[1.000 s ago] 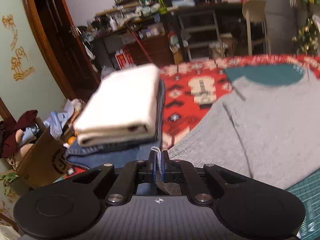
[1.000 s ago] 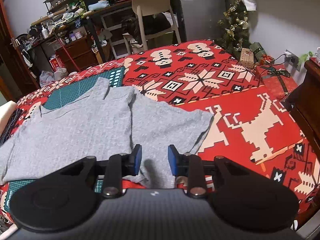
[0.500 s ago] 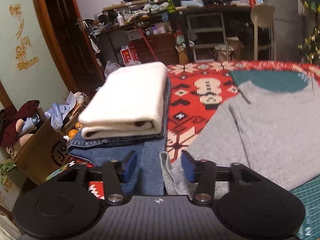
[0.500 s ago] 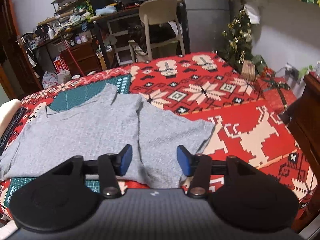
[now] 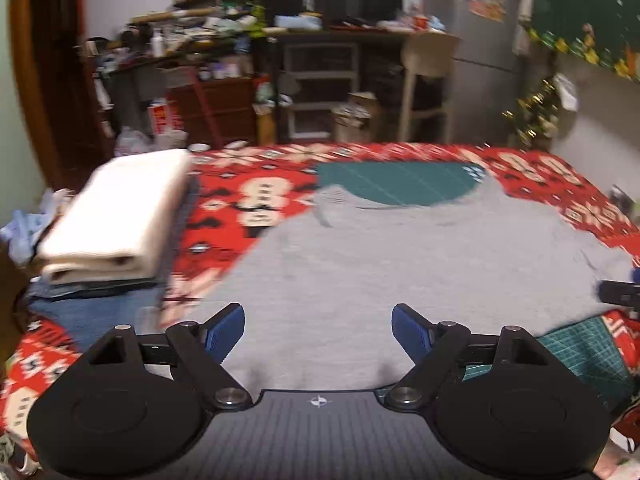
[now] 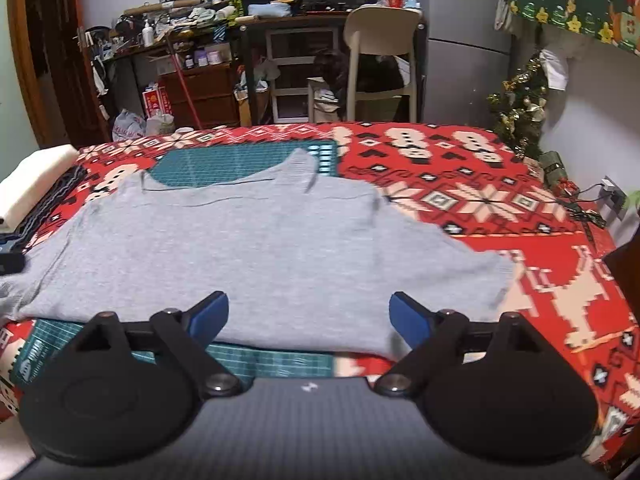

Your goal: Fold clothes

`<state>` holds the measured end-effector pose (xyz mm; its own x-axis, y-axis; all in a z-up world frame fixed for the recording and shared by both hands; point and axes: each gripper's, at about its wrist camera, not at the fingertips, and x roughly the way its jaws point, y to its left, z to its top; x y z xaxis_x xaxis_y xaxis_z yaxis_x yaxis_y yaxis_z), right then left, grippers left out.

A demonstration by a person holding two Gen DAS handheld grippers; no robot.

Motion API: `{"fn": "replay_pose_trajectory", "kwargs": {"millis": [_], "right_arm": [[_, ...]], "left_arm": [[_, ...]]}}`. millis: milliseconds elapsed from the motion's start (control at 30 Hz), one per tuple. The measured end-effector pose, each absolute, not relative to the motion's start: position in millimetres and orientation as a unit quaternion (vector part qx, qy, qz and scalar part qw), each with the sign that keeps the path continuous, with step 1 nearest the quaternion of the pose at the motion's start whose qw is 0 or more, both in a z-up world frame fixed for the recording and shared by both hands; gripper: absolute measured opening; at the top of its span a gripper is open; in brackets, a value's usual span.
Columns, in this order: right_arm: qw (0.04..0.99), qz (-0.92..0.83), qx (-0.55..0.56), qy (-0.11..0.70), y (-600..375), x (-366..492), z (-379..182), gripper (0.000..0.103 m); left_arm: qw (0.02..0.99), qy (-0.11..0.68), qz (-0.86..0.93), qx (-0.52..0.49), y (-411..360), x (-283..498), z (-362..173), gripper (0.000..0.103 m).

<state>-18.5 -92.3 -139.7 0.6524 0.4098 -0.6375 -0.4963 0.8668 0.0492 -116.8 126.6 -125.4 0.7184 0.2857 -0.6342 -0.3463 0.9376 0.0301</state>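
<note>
- The left gripper (image 5: 318, 330) has its blue pads (image 5: 223, 332) spread wide; the jaws have just been opening, and nothing is pinched. Only the flat grey shirt (image 5: 400, 272) shows through the gap.
- The right gripper (image 6: 309, 316) is likewise spread wide, its jaws also just opened, and it holds nothing. The shirt (image 6: 256, 256) and its near hem show between the pads (image 6: 210, 318).
- The shirt lies spread flat on the near half of the bed, neckline toward the far edge, partly over a green mat (image 6: 236, 162).
- The mat shows again under the shirt's near hem, at the bed's near edge.
- A red patterned cover (image 6: 480, 200) lies over the bed.
- The left view alone shows the stack at the bed's left edge in full: a folded cream cloth (image 5: 120, 216) on top of folded jeans (image 5: 100, 304). The right view catches only the cream end (image 6: 32, 180) at its left border.
- The right view alone shows the bare stretch of cover on the shirt's right, with a cable and wall socket (image 6: 612, 194) past the right edge.
- Each view catches a dark tip of the other gripper at its side border, just over the shirt's outer sleeve.
- The left view is blurred; the right view is sharper.
- Beyond the far edge stand a pale chair (image 6: 380, 52), cluttered shelves and a small decorated tree (image 6: 520, 108).
</note>
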Motion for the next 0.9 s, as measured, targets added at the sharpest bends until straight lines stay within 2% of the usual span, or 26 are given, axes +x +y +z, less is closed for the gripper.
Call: {"fn": "replay_pose_trajectory", "kwargs": {"millis": [100,233,400,467,633,900], "right_arm": [[0.911,0.239,-0.082,0.325,-70.6,-23.0,-146.0,0.102],[0.914,0.232,-0.091,0.320,-50.2,-26.2,-155.7,0.102],[0.904,0.224,-0.092,0.353,-47.7,-21.0,-176.0,0.102],[0.904,0.217,-0.074,0.362,-52.8,-19.6,-183.2,0.102],[0.906,0.209,-0.071,0.362,-54.3,-22.0,-187.6,0.102],[0.907,0.205,-0.072,0.361,-54.3,-20.8,-187.0,0.102]], "left_arm": [[0.928,0.336,0.152,-0.049,110.4,-99.6,-133.0,0.080],[0.923,0.352,0.150,-0.036,102.8,-86.1,-148.4,0.079],[0.902,0.397,0.167,-0.039,112.9,-80.5,-169.2,0.081],[0.898,0.400,0.177,-0.058,120.5,-83.5,-171.8,0.093],[0.897,0.397,0.184,-0.056,123.8,-87.0,-175.1,0.102],[0.897,0.399,0.177,-0.067,129.4,-86.2,-176.9,0.103]]}}
